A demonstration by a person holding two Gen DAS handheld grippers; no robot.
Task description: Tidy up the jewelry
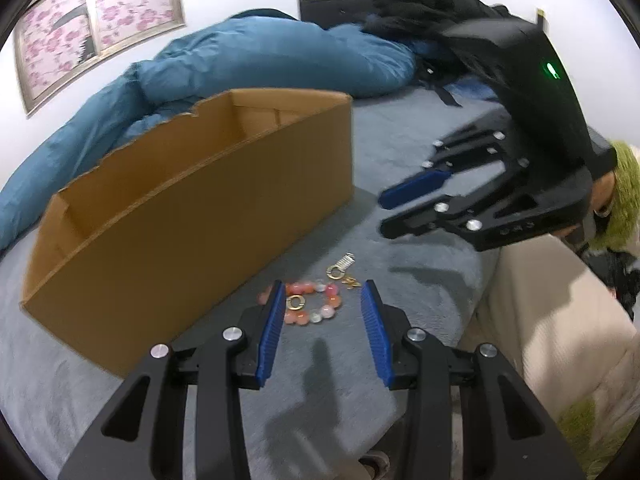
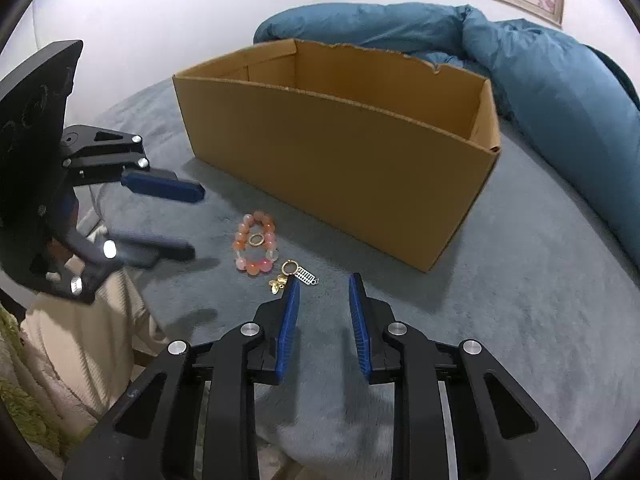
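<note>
a pink and orange bead bracelet (image 2: 255,243) is seen lying flat on the grey bed cover (image 2: 520,300), just in front of the long side of the open cardboard box (image 2: 340,152). in the right wrist view the bracelet loop is stretched into an oval, its long axis running away from the camera toward the box. a gold ring (image 2: 255,239) is laid inside the loop. just beside the bracelet's near end a second gold ring (image 2: 289,268), a small silver charm (image 2: 307,277) and a gold charm (image 2: 277,285) are clustered; whether they are linked cannot be told. the box's long axis is set across the view, its open top upward.

the left gripper (image 1: 324,292) is held over the bracelet, jaws apart, nothing between the pads, the left pad overlapping the bracelet's edge in view; contact cannot be told. the right gripper (image 2: 323,282) is held near the charms, jaws apart with nothing gripped. a rolled blue duvet (image 2: 540,72) is seen behind the box. a cream sleeve (image 2: 80,344) is seen at the bed edge.
</note>
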